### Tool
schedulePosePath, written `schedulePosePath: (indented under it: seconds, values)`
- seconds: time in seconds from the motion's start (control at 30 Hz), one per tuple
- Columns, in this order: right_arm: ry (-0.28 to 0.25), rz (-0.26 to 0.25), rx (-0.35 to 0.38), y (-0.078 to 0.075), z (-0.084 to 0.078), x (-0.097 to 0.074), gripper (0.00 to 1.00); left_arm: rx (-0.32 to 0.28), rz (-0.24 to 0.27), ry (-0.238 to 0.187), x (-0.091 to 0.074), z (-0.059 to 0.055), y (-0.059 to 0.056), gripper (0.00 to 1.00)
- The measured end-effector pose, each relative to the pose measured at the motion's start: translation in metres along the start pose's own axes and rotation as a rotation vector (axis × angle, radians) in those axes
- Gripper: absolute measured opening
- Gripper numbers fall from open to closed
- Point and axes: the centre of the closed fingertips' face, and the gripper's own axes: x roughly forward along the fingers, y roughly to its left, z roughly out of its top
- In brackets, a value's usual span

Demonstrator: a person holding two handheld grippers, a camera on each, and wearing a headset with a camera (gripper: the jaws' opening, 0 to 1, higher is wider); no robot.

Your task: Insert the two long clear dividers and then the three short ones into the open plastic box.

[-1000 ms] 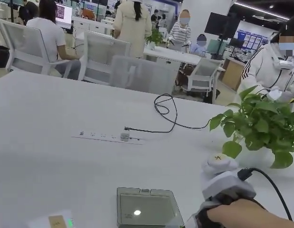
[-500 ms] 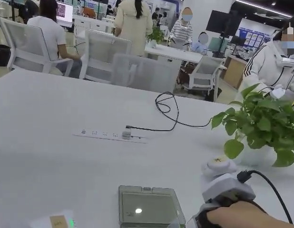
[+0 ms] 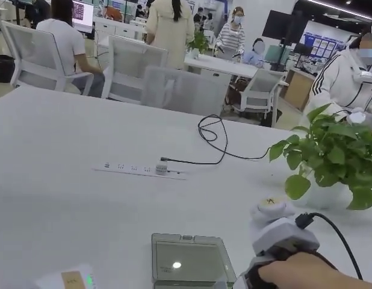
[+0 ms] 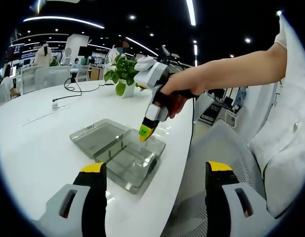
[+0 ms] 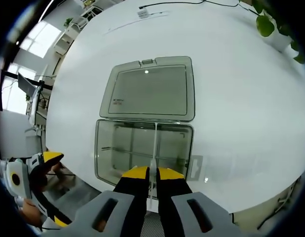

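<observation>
The right tool (image 5: 152,174) pinches a long clear divider (image 5: 155,143) upright along the middle of the open box (image 5: 99,153), apparently to seat it there; the left tool (image 4: 155,173) hangs open and empty near the box.

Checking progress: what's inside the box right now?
One clear divider runs down the middle of the box, gripped by the right claw. The claw covers its near end, so whether it is seated there cannot be seen.

Smoky-clear box (image 5: 100,148), divider (image 5: 155,143); white table (image 3: 53,211); black fingers (image 5: 135,174), yellow tips.
</observation>
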Motion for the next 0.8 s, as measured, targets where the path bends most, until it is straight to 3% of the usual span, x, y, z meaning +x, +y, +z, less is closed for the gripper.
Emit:
schedulePosePath:
  seconds: [0.8]
  values:
    - [0.003,0.008,-0.011,0.0009,0.0016,-0.0004,0.07,-0.009,-0.002,-0.002,0.0010,0.0002,0.0007,0.83]
